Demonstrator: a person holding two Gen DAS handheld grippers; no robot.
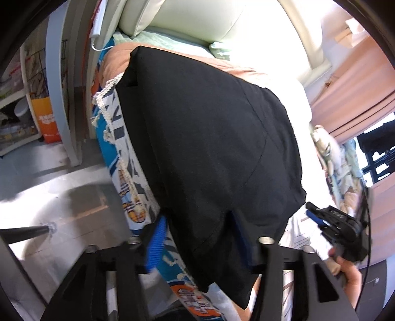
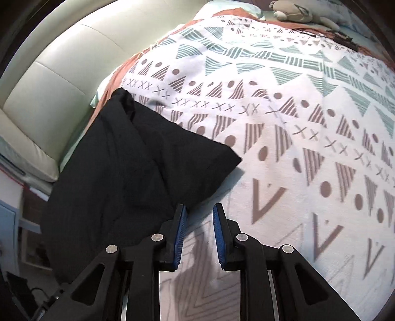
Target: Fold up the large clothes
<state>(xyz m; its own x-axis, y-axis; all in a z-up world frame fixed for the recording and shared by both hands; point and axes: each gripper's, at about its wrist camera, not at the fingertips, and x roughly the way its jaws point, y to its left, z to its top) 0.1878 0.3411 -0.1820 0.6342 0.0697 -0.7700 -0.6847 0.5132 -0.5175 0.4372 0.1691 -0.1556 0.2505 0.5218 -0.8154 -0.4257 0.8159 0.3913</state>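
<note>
1. Task item: black fabric garment [image 1: 209, 135], large, folded into a thick flat panel. It lies on the bed, on the white bedspread with grey and teal geometric print [image 2: 296, 148].
2. Garment pos., right wrist view: the garment [image 2: 123, 172] covers the bedspread's left part, next to the cream padded headboard [image 2: 49, 86]. One pointed corner reaches out to the right over the print.
3. Garment pos., left wrist view: the near end hangs over the bed edge toward the camera. Its left margin lies over a blue, orange and white patterned blanket with a cream fringe [image 1: 128, 158].
4. Left gripper [image 1: 202, 237]: jaws wide. The hanging garment end sits between the fingers and hides most of the right-hand pad. The blue ribbed pad [image 1: 155, 243] of the other finger stands clear, just beside the cloth edge. No squeeze on the cloth is seen.
5. Right gripper [image 2: 198, 207]: jaws narrow, approx. parallel, a small gap between the blue pads. Nothing is in the gap; only bedspread shows behind it. Its left-hand finger tip is just beside the garment's lower edge; contact cannot be told.
6. In the left wrist view the right gripper [image 1: 330, 222] shows at the garment's right side over the bedspread, carried by a hand [image 1: 350, 269].
7. Misc.: a grey plush toy [image 2: 296, 12] lies at the bed's far end. An orange bag [image 1: 48, 121] stands on the grey floor [image 1: 49, 185] beside the bed.
</note>
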